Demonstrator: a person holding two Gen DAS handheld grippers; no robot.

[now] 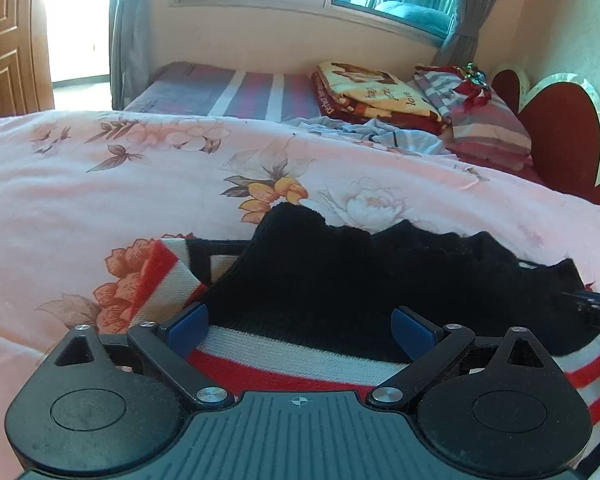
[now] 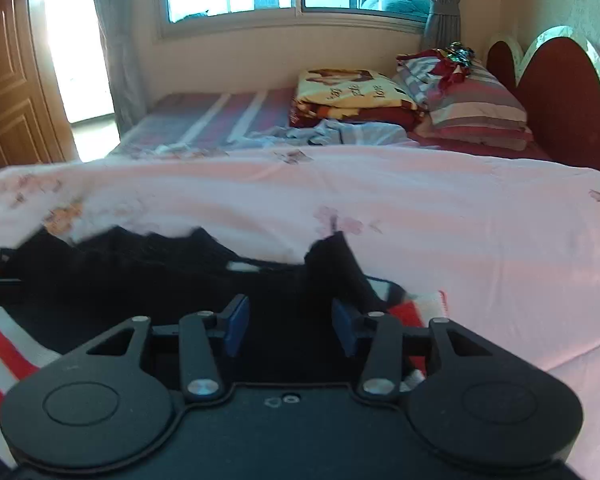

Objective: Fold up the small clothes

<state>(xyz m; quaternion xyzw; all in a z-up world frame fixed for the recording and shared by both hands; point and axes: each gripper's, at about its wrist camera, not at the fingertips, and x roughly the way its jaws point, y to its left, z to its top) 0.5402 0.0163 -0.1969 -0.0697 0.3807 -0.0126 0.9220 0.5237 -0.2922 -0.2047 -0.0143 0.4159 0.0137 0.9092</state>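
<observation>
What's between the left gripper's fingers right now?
Left wrist view: the black sweater and its red-and-white striped hem lie between the open left gripper fingers, untouched.

Right wrist view: motion blur smears the dark garment [image 2: 148, 280] ahead of the jaws, so its folds and far edge cannot be resolved. Its striped hem [image 2: 4, 344], left of the jaws, is cut off by the frame edge. Left wrist view: the gripper body hides the garment's near edge below the jaws. The right gripper [image 1: 596, 308], right of the jaws, is cropped; jaw state unreadable there
</observation>
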